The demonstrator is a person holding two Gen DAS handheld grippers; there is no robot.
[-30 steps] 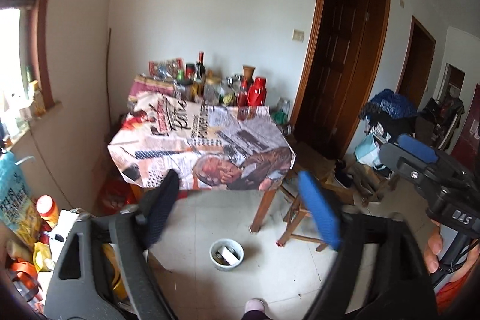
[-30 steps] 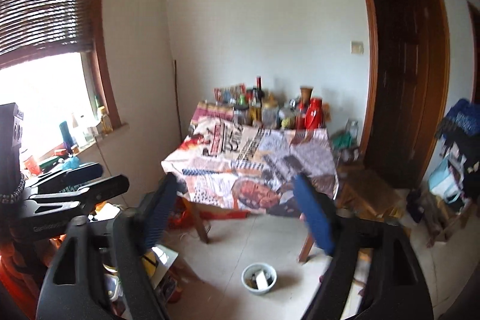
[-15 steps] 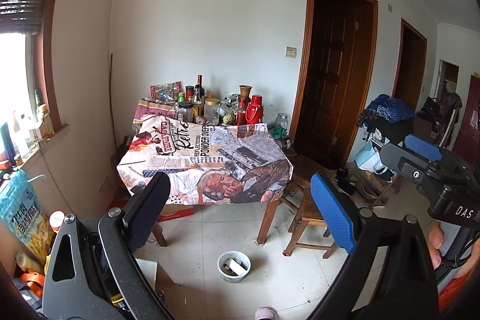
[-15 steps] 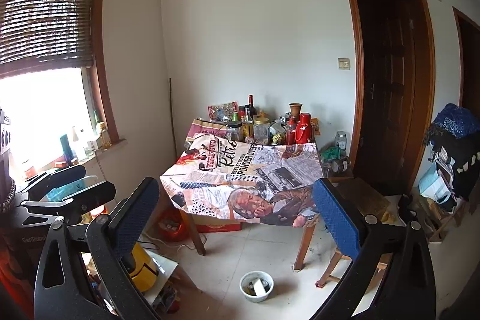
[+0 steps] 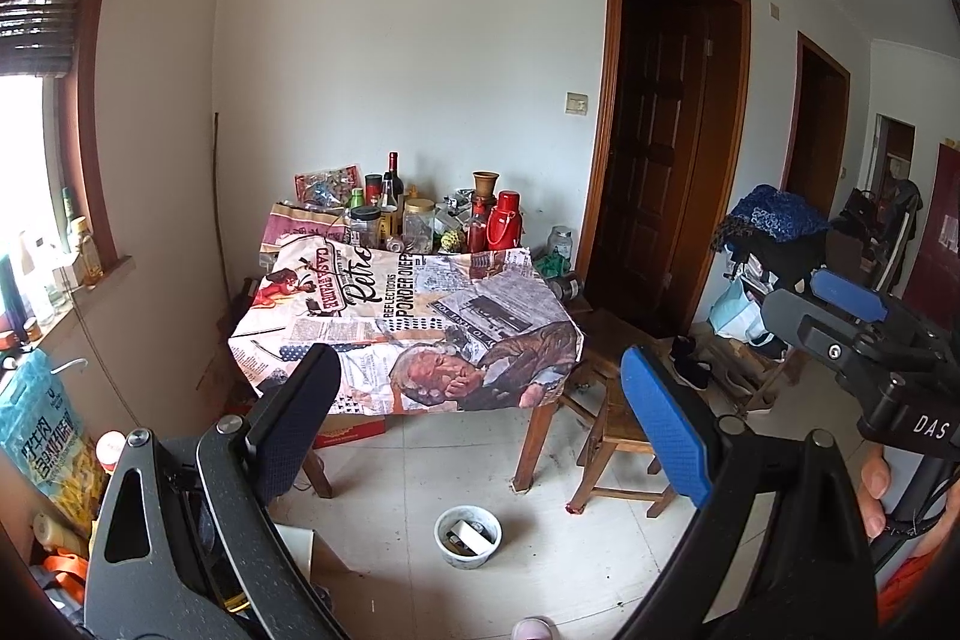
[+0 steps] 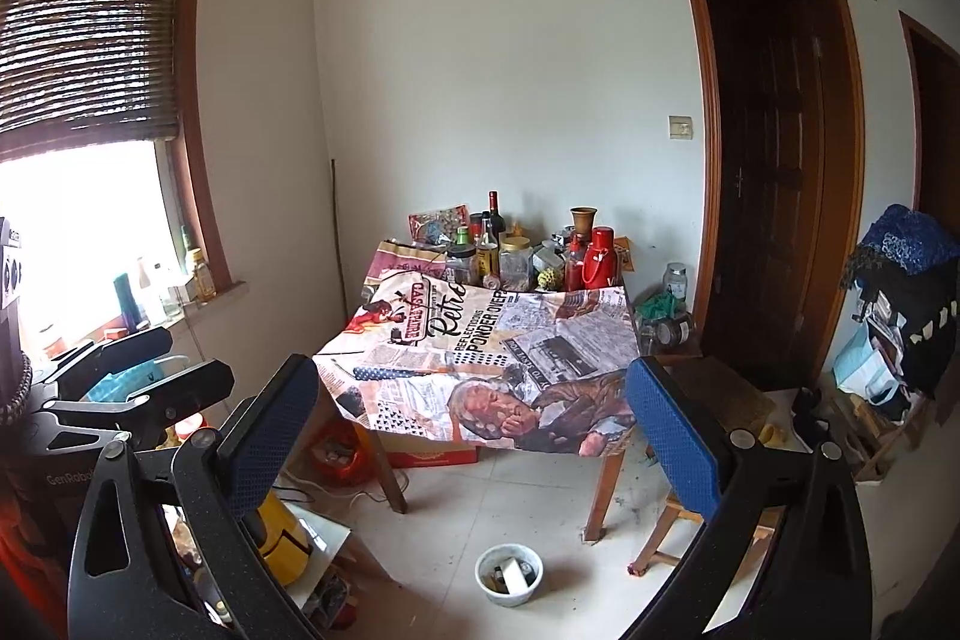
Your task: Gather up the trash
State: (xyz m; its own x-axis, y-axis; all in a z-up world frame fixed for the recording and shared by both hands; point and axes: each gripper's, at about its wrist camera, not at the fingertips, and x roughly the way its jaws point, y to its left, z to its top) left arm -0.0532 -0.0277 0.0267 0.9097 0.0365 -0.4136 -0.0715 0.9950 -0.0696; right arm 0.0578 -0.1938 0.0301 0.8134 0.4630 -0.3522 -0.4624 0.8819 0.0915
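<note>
1. While both tools were held up facing the room, the left hand-held gripper (image 5: 477, 430) stood spread wide with nothing between its pads, and the right hand-held gripper (image 6: 471, 436) was likewise released and empty; neither was near any rubbish.
2. As to progress, a small white tub (image 5: 468, 536) sat on the floor tiles near the front of the table (image 5: 414, 334), holding a white scrap and some dark bits; whether that was trash already gathered or trash waiting to be carried off, the pictures could not settle.
3. The cloth-covered front of the table lay bare, with bottles and jars (image 5: 420, 220) crowded along its far edge; none could be told apart as rubbish from this distance.
4. Clutter lay on the floor at the near left under the window; what of it counted as trash was unclear.
5. The left wrist view alone showed the person's fingers (image 5: 873, 484) on the right tool, a second doorway (image 5: 819, 124) at the far right, and a blue printed bag (image 5: 39, 430) at the near left.
6. The right wrist view alone showed a yellow object (image 6: 282, 538) on the floor at the near left, and the whole window with its blind (image 6: 84, 22).
</note>
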